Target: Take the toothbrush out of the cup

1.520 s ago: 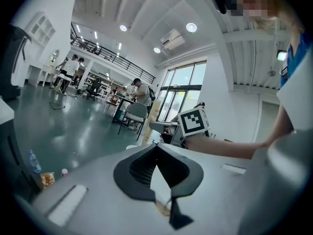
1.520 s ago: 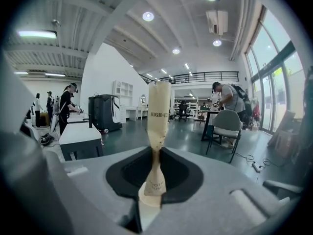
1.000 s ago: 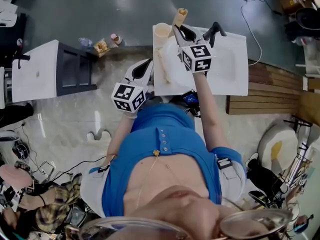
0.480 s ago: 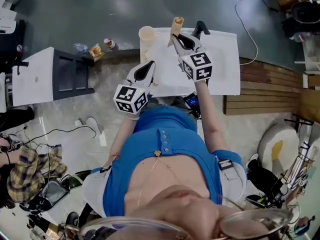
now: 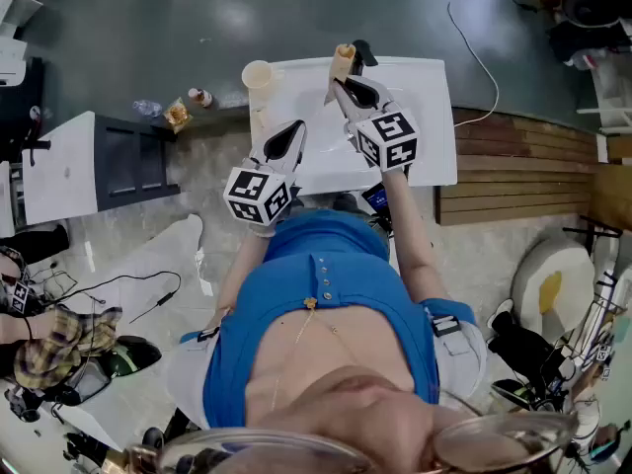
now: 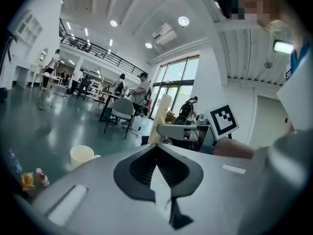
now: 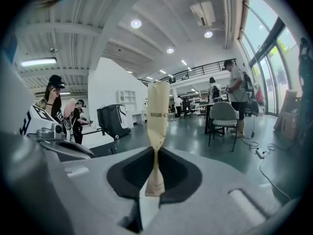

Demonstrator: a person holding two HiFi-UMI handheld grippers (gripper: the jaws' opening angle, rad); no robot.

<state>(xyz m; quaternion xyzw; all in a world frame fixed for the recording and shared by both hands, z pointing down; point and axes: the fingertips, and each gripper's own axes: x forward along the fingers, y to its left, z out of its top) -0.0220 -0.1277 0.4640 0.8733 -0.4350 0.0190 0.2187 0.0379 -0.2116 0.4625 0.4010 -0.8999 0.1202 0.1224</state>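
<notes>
A cream paper cup stands at the far left corner of the white table; the left gripper view shows the cup low on the left. The toothbrush, in a cream printed wrapper, is out of the cup and stands upright in my right gripper. In the right gripper view the jaws are closing and their pads pinch the wrapped toothbrush at its narrow waist, with my right gripper pointing nearly level. My left gripper is shut and holds nothing, near the table's front edge; its jaws meet.
A dark shelf unit with a white top stands left of the table. Small bottles and a snack pack lie on the floor by it. Wooden pallets lie to the right. People and a chair are far off in the hall.
In the head view the table and cup have slid to the left. My right gripper with the toothbrush is now farther to the right of the cup. Both grippers moved across the table.
</notes>
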